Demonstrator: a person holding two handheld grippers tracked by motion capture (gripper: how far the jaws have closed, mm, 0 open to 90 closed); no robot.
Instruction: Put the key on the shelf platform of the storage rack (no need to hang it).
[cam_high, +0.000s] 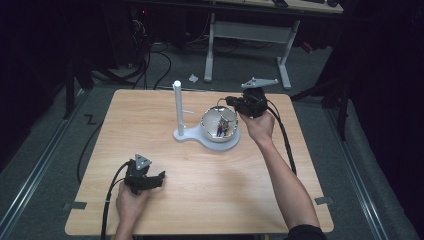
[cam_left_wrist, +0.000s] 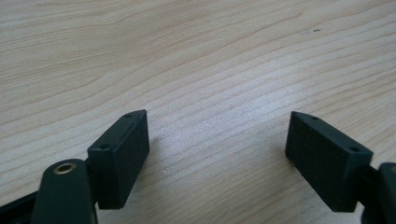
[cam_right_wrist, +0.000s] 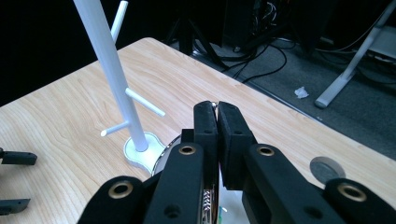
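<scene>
A white peg stand (cam_high: 177, 107) rises from a white base at the table's middle. On that base rests a shiny round bowl (cam_high: 220, 125) with a colourful picture in it. My right gripper (cam_high: 229, 101) is at the bowl's far right edge. In the right gripper view its jaws (cam_right_wrist: 217, 109) are pressed together, with a thin bright metal sliver between the pads, above the bowl's rim (cam_right_wrist: 168, 148) and beside the stand (cam_right_wrist: 109, 70). My left gripper (cam_high: 160, 177) lies low near the table's front left. Its jaws (cam_left_wrist: 217, 149) are wide apart over bare wood.
The wooden table (cam_high: 280, 195) ends close behind the stand. Beyond it, on the floor, are white desk legs (cam_high: 285, 65), cables and a paper scrap (cam_high: 193, 78). A small grey disc (cam_right_wrist: 325, 169) lies on the table in the right gripper view.
</scene>
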